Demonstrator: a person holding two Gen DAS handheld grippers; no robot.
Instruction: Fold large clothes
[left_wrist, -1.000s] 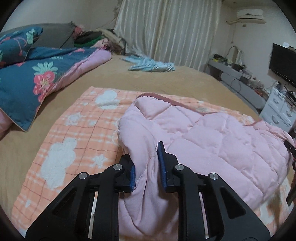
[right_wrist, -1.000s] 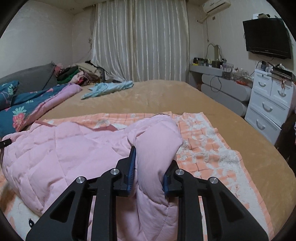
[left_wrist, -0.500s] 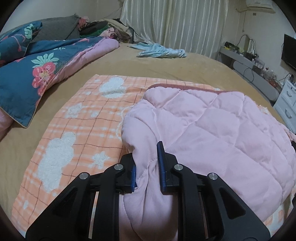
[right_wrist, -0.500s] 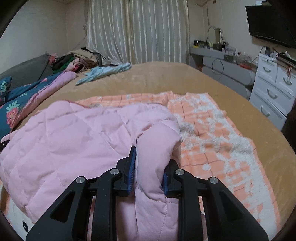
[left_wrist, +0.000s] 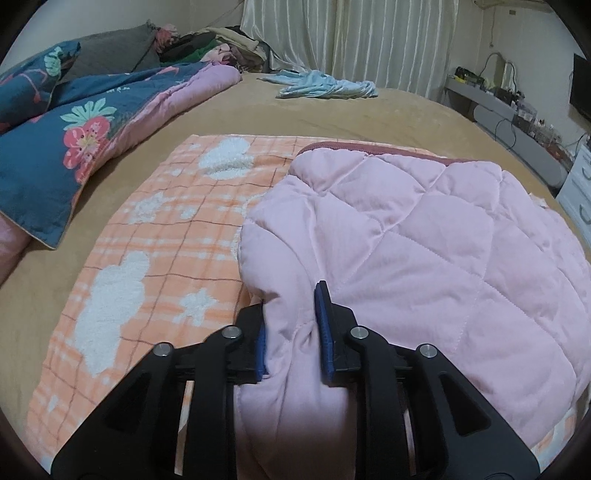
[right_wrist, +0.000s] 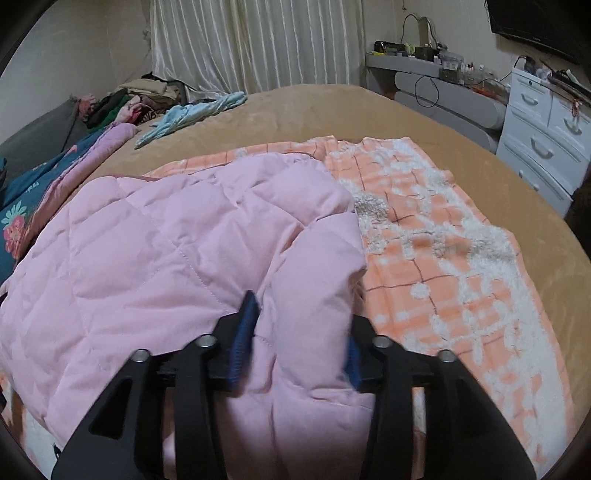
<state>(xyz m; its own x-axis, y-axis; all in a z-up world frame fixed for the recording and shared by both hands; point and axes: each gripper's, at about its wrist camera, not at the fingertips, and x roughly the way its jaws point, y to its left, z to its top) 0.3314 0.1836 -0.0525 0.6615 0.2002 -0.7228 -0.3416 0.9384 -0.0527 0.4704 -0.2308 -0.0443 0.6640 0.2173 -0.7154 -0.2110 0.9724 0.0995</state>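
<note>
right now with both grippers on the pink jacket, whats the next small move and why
Probably lower both grippers a little further and lay the held edge flat. The left gripper and right gripper each pinch a bunched fold of the pink jacket, and most of it already rests spread on the orange blanket. Only the gripped edge looks raised, so settling it should finish this fold.

The pink quilted jacket (left_wrist: 424, 236) now lies spread flatter over the orange checked blanket (left_wrist: 159, 236) — its raised hump is gone and the dark pink trim sits farther up. The right gripper (right_wrist: 295, 332) now stands wider on its padded fold — the left gripper (left_wrist: 291, 328) sits lower, nearer the bed.
</note>
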